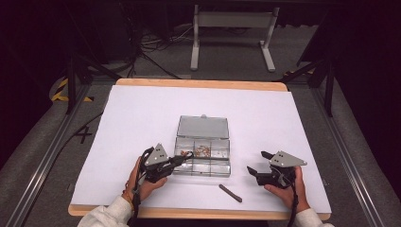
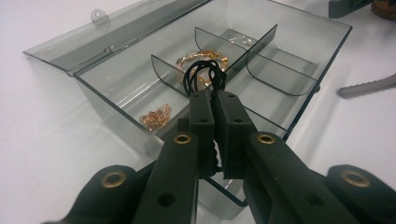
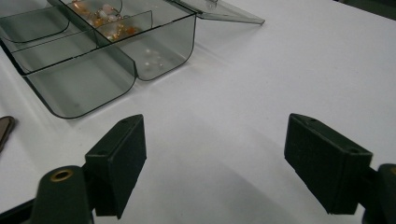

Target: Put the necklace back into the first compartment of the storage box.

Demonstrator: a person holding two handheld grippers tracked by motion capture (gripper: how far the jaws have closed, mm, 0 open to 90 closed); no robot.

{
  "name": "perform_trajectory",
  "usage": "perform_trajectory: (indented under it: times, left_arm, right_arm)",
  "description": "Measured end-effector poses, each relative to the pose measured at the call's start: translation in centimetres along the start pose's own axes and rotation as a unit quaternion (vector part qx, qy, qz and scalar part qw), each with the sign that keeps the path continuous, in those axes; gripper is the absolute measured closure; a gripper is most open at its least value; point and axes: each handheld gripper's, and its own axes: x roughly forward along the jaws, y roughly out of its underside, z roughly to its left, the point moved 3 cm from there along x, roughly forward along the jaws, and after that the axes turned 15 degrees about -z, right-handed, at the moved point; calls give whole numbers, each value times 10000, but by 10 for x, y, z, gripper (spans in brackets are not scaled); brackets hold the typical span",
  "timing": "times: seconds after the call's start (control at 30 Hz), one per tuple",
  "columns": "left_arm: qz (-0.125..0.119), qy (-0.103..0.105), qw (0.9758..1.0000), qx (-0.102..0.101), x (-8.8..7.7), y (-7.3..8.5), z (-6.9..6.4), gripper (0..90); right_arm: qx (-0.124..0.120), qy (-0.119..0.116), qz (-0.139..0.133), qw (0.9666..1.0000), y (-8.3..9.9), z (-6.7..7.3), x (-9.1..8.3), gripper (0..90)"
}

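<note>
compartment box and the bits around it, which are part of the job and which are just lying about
In the job: left claw, shut on a black cord; open compartment box.
Lying about: dark flat stick; right claw, open over bare table.

A dark, narrow strip is seen lying flat on the white sheet, near the front edge of the worktop. The sheet is laid over nearly the whole worktop, whose wooden rim is left bare along the far edge. Beyond the worktop, a grey metal frame is seen on the carpeted floor, with black cables strewn to its left.
</note>
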Motion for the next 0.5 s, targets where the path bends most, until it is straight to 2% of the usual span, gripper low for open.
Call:
perform_trajectory:
  times: [0.13,0.5]
  left_arm:
    - [59,10,10000,33,1,1,-1,846]
    - [30,-9,10000,40,0,1,-1,801]
  right_arm:
    - [1,-1,2,10000,0,0,0,212]
    - [4,-6,2,10000,0,0,0,212]
